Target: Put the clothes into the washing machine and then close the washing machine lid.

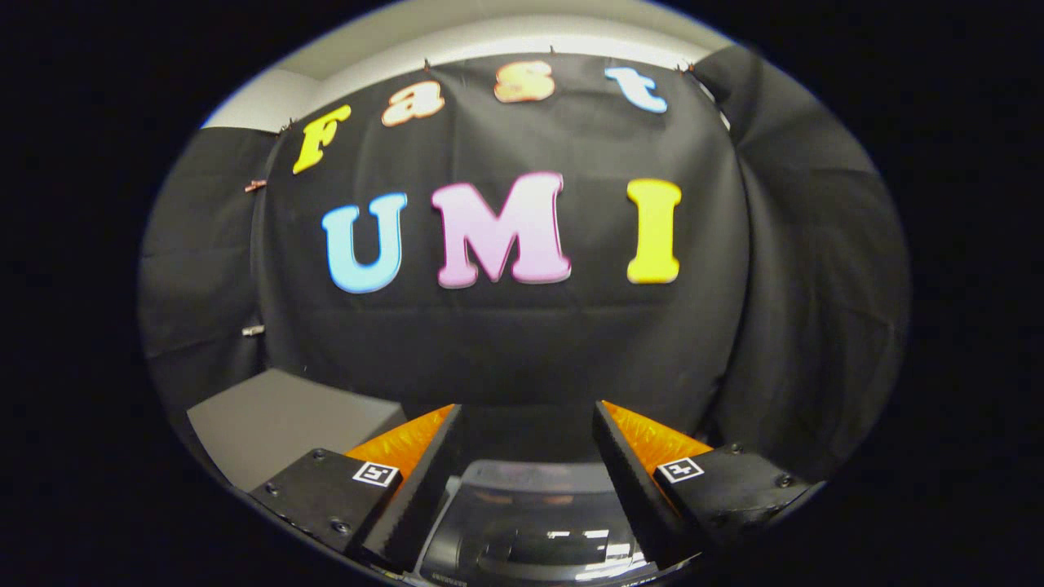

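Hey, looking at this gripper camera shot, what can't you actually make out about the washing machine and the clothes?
- Washing machine, gripper view: just its glossy top shows between the open gripper fingers; the fingers and the lower edge cut off the rest.
- Lid: glare on that top hides whether it is open or closed.
- Clothes: I cannot tell where they are from here.
- Grey surface beside the machine: partly covered by a finger, so what it is stays unclear.

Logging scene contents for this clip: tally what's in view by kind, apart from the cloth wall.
Dark glossy washing machine top, between the gripper's fingers: 1
Grey flat-topped box-like surface, beyond the left finger: 1
Gripper, fingers apart, holding nothing: 1
Total: 3
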The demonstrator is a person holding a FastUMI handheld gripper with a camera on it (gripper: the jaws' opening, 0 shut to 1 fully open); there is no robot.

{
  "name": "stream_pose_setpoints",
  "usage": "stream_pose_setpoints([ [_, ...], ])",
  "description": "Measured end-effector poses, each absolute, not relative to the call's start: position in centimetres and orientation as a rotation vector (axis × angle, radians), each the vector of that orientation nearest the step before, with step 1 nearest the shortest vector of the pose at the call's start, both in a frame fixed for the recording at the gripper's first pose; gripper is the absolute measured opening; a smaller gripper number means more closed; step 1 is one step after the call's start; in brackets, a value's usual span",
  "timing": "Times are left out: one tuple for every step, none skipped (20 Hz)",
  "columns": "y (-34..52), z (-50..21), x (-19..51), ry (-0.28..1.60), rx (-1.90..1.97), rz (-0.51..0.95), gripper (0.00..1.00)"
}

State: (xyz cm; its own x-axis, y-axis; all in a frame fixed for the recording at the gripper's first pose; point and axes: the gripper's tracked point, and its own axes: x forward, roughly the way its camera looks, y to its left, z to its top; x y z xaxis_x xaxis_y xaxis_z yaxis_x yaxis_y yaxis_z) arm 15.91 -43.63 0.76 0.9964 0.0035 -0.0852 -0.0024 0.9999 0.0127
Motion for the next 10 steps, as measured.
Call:
stream_pose_setpoints([
  [-43.0,2.1,15.8,0.042,0.010,-0.008,0.99],
  [-42.2,2.8,15.6,0.011,0.011,-0.015,0.99],
  [-41.2,3.3,15.2,-0.007,0.013,-0.016,0.99],
  [-40.2,3.5,14.7,-0.013,0.019,-0.017,0.99],
  [-39.2,3.6,14.4,-0.012,0.028,-0.013,0.99],
  [-38.1,3.7,14.1,-0.006,0.040,-0.011,0.99],
  [-37.0,3.8,13.7,-0.008,0.051,-0.008,0.99],
  [-36.0,4.2,13.3,-0.013,0.058,-0.005,0.99],
  [-35.0,4.2,13.0,-0.015,0.057,0.000,0.99],
  [-34.1,4.2,12.7,-0.011,0.053,0.009,0.99],
])
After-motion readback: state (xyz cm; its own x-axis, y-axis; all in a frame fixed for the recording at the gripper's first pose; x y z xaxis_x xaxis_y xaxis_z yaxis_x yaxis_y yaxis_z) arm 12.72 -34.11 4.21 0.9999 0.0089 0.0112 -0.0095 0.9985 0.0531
